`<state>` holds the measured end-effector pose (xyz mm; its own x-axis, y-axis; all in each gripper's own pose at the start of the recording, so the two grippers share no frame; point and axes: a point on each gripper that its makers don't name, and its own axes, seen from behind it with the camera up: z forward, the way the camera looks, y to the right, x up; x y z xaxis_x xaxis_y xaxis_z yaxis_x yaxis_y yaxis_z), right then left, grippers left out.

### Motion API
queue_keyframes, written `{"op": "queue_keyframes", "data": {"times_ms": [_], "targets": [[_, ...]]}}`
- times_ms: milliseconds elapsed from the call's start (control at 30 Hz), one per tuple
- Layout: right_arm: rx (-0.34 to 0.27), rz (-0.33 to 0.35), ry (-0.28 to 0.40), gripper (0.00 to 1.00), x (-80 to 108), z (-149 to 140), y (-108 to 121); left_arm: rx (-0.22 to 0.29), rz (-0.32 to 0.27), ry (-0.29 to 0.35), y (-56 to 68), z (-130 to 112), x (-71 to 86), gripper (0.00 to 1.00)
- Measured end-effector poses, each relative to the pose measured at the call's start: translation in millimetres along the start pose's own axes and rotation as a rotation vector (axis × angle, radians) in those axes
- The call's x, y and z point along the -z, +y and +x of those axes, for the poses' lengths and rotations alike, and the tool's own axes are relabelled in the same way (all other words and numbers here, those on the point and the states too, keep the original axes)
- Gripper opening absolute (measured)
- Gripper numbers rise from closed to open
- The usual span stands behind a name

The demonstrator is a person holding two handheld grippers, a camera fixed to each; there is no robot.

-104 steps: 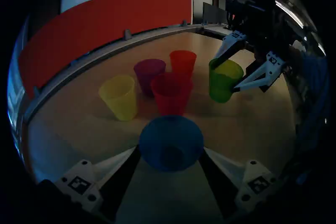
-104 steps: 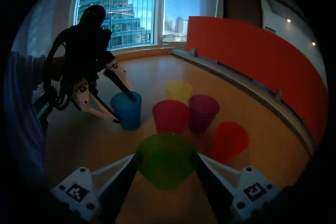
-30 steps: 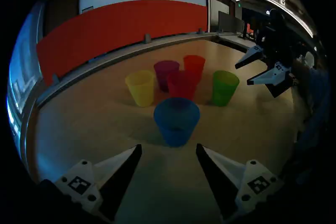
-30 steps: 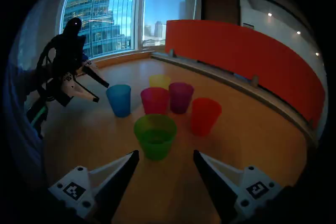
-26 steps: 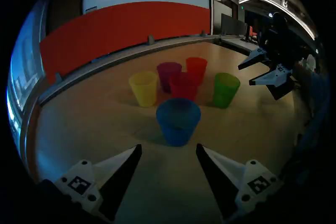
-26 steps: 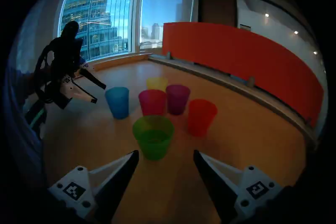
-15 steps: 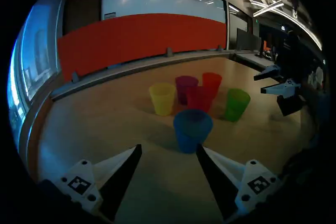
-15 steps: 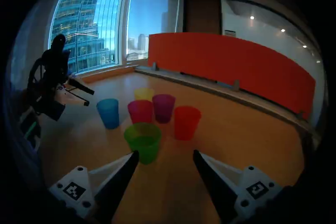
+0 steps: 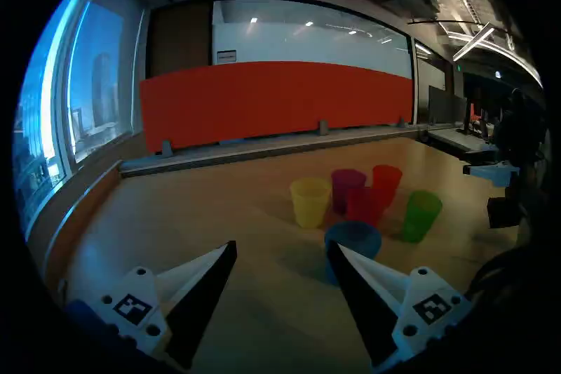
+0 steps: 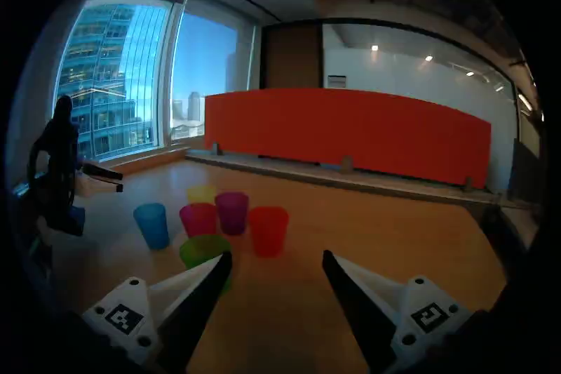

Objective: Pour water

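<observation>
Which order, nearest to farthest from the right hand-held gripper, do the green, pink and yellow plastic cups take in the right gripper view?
1. Green plastic cup, front, lower left.
2. Pink plastic cup, just behind the green one.
3. Yellow plastic cup, back of the cluster.

Both gripper views look level across the table (image 9: 210, 219) toward the red partition (image 9: 280, 100), sharing the cups (image 9: 308, 200) just beyond their fingertips (image 9: 221, 258)
</observation>
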<state>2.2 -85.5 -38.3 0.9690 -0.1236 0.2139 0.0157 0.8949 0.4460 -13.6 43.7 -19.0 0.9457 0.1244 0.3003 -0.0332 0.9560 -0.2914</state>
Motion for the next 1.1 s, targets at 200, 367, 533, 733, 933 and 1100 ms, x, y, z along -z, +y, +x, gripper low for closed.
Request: {"op": "queue_keyframes", "data": {"times_ms": [200, 367, 533, 733, 933, 1100], "targets": [[-0.036, -0.094, 0.069, 1.00, 4.4, 13, 20, 0.006, 0.063, 0.061, -11.2, 12, 6.6, 0.96], [-0.044, -0.182, 0.141, 1.00, 9.9, 29, 39, 0.032, 0.119, 0.133, -22.4, 29, 14.5, 0.96], [-0.060, -0.254, 0.209, 1.00, 17.3, 45, 53, 0.035, 0.159, 0.196, -28.4, 43, 21.4, 0.96], [-0.071, -0.332, 0.281, 1.00, 25.6, 63, 69, 0.027, 0.196, 0.271, -28.8, 60, 28.7, 0.96], [-0.060, -0.404, 0.324, 1.00, 33.3, 75, 80, 0.022, 0.223, 0.344, -28.9, 79, 36.4, 0.96], [-0.054, -0.455, 0.353, 1.00, 38.8, 81, 86, 0.027, 0.235, 0.371, -28.0, 85, 39.6, 0.96]]}}
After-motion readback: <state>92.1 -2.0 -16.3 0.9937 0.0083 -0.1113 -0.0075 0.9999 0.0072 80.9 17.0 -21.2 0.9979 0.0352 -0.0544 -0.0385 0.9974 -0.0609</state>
